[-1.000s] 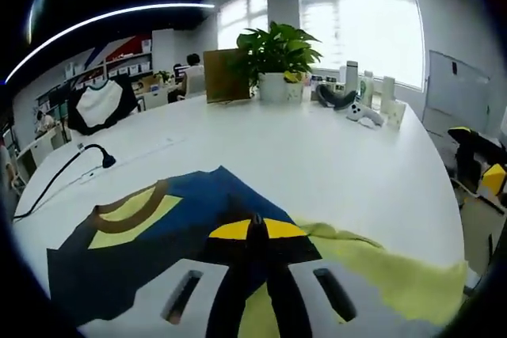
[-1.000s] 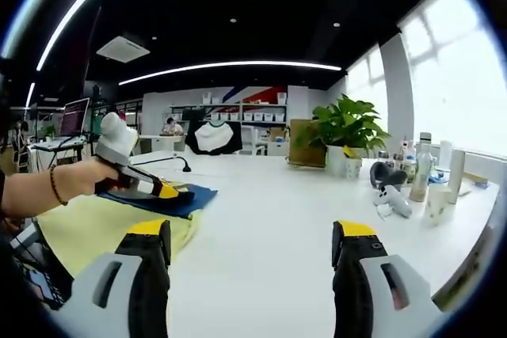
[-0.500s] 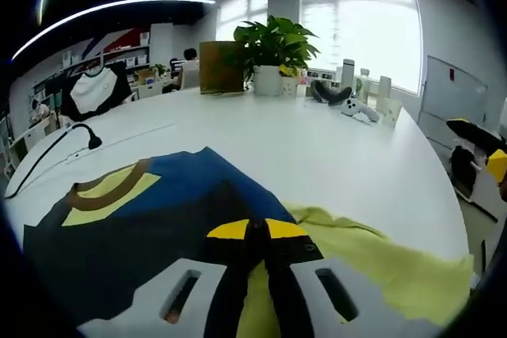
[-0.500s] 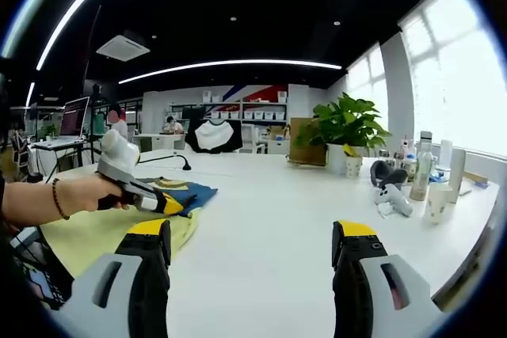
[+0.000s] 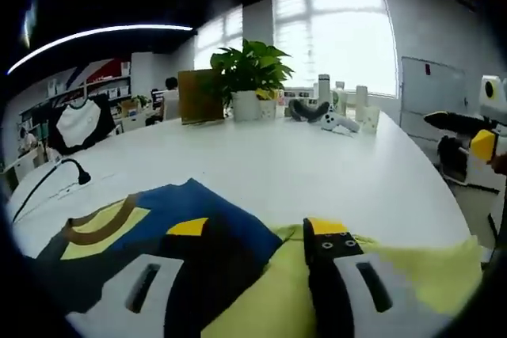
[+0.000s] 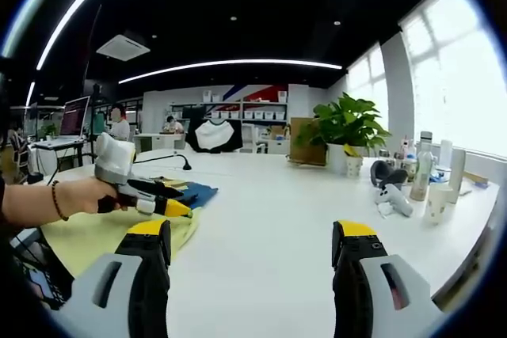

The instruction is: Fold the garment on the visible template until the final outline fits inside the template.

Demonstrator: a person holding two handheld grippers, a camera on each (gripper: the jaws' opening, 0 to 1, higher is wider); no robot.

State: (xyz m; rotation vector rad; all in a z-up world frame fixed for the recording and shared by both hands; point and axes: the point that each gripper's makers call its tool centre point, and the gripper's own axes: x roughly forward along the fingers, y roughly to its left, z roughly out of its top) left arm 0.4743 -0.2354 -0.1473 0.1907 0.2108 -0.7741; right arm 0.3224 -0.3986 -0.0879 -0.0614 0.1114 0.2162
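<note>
Yellow-tipped jaws of the left gripper (image 5: 257,231) stood spread apart, released, over a blue shirt (image 5: 170,227) that lay folded on a pale yellow template (image 5: 412,271) at the near edge of a white table (image 5: 317,164). The shirt's brown-edged collar (image 5: 103,223) lay to the left. In the right gripper view, the right gripper (image 6: 249,235) hung open above bare tabletop, holding nothing, well right of the shirt, while a hand (image 6: 79,195) held the left gripper at the cloth. At the far side stood a potted plant (image 5: 249,77), bottles (image 5: 341,96) and a black desk lamp (image 5: 59,172).
</note>
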